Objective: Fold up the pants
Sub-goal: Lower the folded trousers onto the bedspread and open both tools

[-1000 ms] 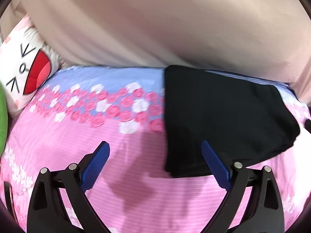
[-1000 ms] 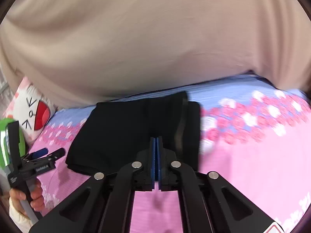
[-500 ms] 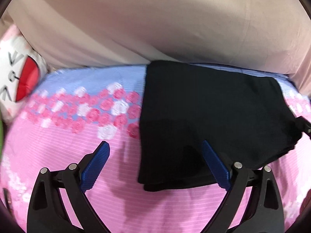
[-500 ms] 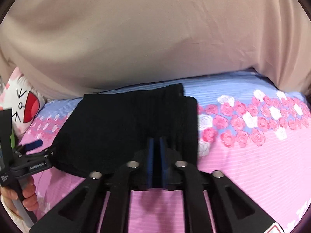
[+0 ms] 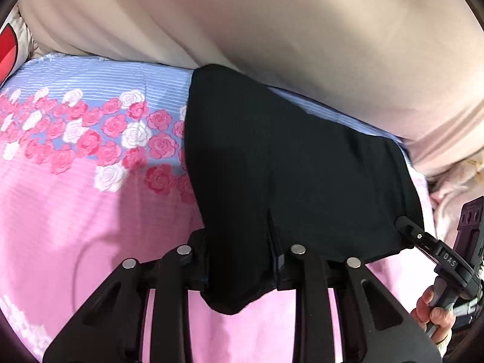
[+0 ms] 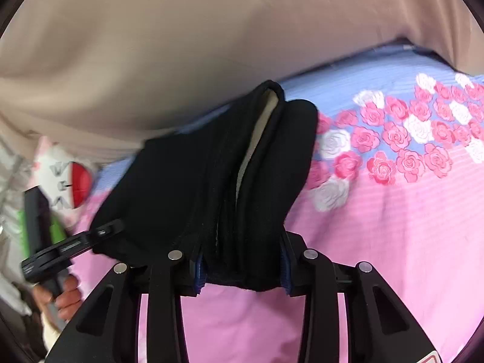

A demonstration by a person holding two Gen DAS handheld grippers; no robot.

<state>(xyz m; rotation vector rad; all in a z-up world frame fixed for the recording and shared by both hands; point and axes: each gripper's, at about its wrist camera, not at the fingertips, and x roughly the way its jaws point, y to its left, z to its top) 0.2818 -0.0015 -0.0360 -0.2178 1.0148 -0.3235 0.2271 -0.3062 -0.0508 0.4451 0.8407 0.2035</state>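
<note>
Both of your grippers have closed in on the folded black pants [image 5: 290, 163] since half a second ago, when the left stood wide open short of the cloth and the right was pressed shut above it. Now your left gripper [image 5: 242, 260] clamps a thick bunch of the near edge between its fingers, the fabric bulging below them. Your right gripper [image 6: 243, 267] pinches the opposite near corner, several stacked layers wedged between its blue pads [image 6: 198, 275], with a pale lining showing in the fold above. Each tool appears in the other's camera: the right one bites the far right corner in the left wrist view, your right hand [image 5: 435, 317] wrapped around its handle, and your left hand [image 6: 65, 295] shows low in the right wrist view. The pants lie on the pink and blue rose-print bed [image 5: 75, 199], up against a beige curtain [image 5: 272, 18]. A cartoon-face pillow [image 6: 71, 181] sits at the bed's left end.
</note>
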